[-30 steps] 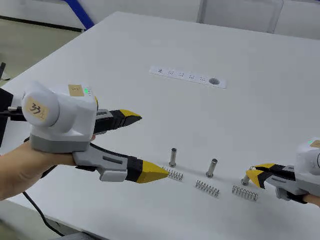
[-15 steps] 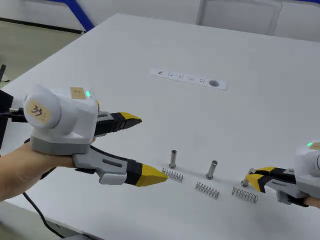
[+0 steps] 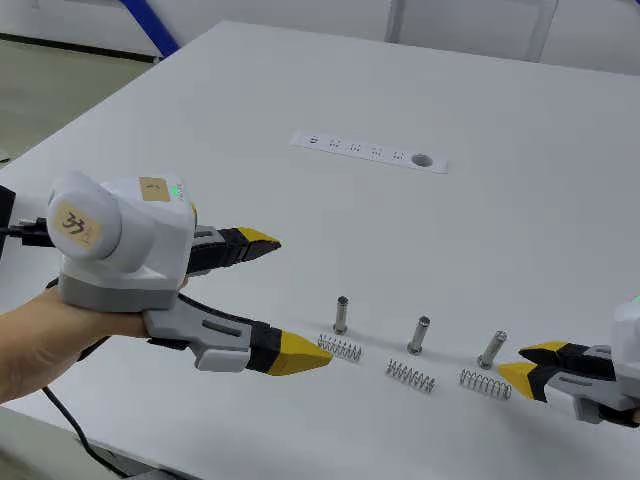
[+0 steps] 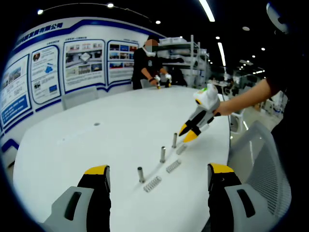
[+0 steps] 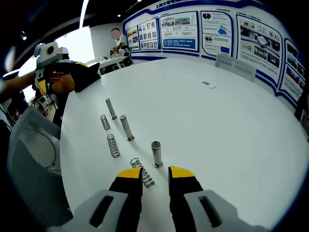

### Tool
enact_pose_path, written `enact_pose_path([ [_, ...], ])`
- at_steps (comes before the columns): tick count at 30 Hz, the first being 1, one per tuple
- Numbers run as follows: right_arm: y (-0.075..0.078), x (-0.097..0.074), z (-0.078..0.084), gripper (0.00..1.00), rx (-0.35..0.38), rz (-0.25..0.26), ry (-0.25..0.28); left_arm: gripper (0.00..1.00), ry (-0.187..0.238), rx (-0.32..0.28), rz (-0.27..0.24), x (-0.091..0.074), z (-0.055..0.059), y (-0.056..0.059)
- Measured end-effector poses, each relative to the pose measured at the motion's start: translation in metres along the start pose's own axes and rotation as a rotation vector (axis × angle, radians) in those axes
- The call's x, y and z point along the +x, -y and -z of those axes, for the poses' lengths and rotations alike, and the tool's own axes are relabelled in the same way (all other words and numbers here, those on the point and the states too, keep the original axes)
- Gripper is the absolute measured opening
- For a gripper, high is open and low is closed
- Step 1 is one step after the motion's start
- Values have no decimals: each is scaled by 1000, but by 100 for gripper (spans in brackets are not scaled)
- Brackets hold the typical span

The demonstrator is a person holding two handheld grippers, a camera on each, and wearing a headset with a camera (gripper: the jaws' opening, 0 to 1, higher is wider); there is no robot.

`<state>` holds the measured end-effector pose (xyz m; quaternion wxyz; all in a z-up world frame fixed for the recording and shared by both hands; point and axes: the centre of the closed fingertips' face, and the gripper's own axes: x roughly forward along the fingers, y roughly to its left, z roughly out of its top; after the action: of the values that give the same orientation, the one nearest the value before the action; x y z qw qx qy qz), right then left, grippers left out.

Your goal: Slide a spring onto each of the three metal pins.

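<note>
Three pins stand upright on the white table (image 3: 480, 200), and I take the middle pin (image 3: 419, 334) as my mark. The left pin (image 3: 341, 313) stands to its left and the right pin (image 3: 492, 348) to its right, all in one row and apart from each other. Three springs lie flat on the table, none of them on a pin. The middle spring (image 3: 411, 376) is just in front of the middle pin on the person's side. The left spring (image 3: 341, 348) and the right spring (image 3: 485, 384) lie to either side of it, each before its own pin. Two grippers are over the table. The left gripper (image 3: 300, 297), held in a hand (image 3: 50, 335), hangs well left of the middle pin. Its jaws are spread wide and grip nothing, and the lower tip is just beside the left spring. The right gripper (image 3: 510, 361) sits low, right of the middle pin and past the right pin. Its jaws are parted by a narrow gap with nothing between them. Its tips are just beside the end of the right spring, and I cannot tell whether they touch it. One socket strip (image 3: 368, 152) is set in the table well beyond the middle pin.
</note>
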<state>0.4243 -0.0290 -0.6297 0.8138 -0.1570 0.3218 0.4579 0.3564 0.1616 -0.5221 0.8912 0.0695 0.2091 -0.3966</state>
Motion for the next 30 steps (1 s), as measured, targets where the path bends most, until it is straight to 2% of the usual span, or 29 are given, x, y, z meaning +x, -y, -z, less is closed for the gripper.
enact_pose_path([
  [3,-8,3,5,23,-73,-49,-15,85,-5,-2,4,1,2,0],
  [6,-9,7,8,23,-87,-83,-18,85,-10,-5,8,1,4,1],
  [10,-7,14,13,23,-138,-105,-49,85,-20,-11,3,0,8,-1],
  [13,-9,18,16,22,-149,-135,-64,85,-25,-16,0,0,10,-2],
  [16,-6,23,22,22,-189,-142,-94,84,-26,-18,-1,1,10,-3],
  [18,-9,23,24,22,-189,-159,-100,84,-25,-18,0,2,9,-3],
  [23,-11,25,24,21,-192,-179,-90,85,-29,-17,1,4,9,-3],
  [26,-12,26,25,15,-243,-191,-90,85,-33,-15,3,4,9,-3],
  [30,-15,26,26,12,-256,-210,-101,84,-39,-14,5,5,10,-3],
])
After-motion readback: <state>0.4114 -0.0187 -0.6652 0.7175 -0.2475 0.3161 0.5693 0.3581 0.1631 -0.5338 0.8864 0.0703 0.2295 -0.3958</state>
